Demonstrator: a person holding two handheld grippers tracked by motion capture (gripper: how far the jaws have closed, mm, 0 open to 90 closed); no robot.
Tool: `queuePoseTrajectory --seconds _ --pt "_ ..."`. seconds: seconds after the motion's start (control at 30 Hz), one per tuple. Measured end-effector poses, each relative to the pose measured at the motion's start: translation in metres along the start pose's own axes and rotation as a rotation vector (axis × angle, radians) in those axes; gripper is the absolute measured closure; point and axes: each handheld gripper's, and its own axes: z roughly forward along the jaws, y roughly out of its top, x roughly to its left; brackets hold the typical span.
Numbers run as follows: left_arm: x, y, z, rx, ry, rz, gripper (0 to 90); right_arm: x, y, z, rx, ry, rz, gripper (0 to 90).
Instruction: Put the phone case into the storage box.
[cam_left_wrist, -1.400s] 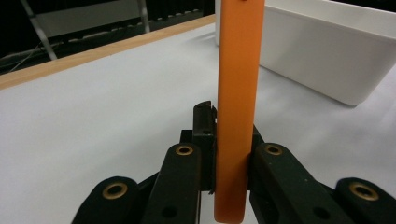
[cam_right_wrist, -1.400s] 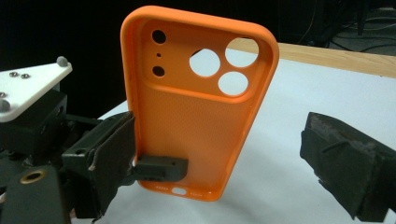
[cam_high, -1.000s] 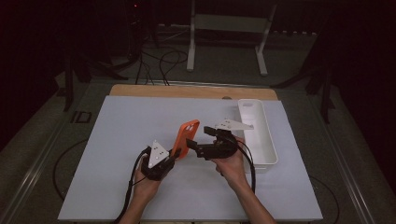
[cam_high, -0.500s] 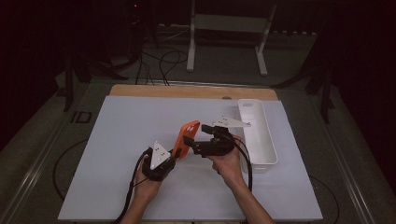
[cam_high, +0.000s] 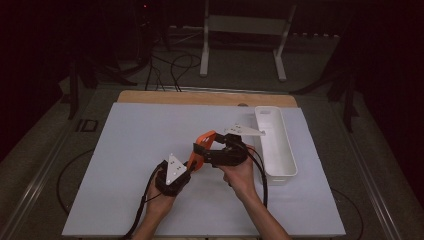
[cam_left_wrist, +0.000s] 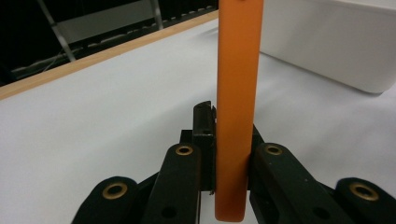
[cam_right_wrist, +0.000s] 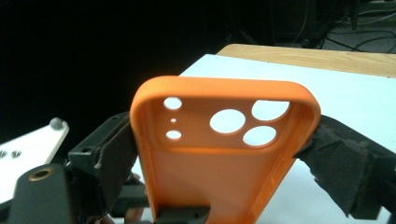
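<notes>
An orange phone case (cam_high: 202, 148), smooth and matte with rounded corners, is held above the middle of the white counter (cam_high: 125, 150), between the 2 hands. Seen from the right gripper view, its inner face shows 3 large round camera holes and 3 smaller ones near the top edge; no brand or writing can be read on it. The left gripper (cam_left_wrist: 219, 154) has its black fingers pressed onto the case's thin lower edge, pinching it edge-on. The right gripper (cam_right_wrist: 219, 154) flanks the case's 2 long sides with its fingers; the padded ones sit against those sides, gripping it. A long white plastic tray (cam_high: 275, 145) lies along the counter's right edge.
</notes>
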Motion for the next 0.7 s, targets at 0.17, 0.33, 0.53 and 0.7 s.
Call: queuePoseTrajectory --seconds 0.17,0.33,0.53,0.7 --pt "-0.0045 -0.0014 0.0023 0.007 0.005 0.007 84.3 -0.0001 -0.0006 0.0024 0.003 -0.009 0.017 14.7" --pt "-0.0085 -0.0022 0.0047 0.018 0.0 0.023 83.8 0.0002 -0.0011 0.0039 0.007 -0.017 0.018 15.3" --pt "-0.0085 -0.0026 0.0053 0.022 -0.01 0.029 83.5 0.0017 -0.0014 0.0026 0.015 -0.028 0.009 16.3" --pt "-0.0091 -0.003 0.0061 0.028 -0.014 0.03 83.0 0.0036 -0.0018 0.003 0.019 -0.034 -0.007 16.5"
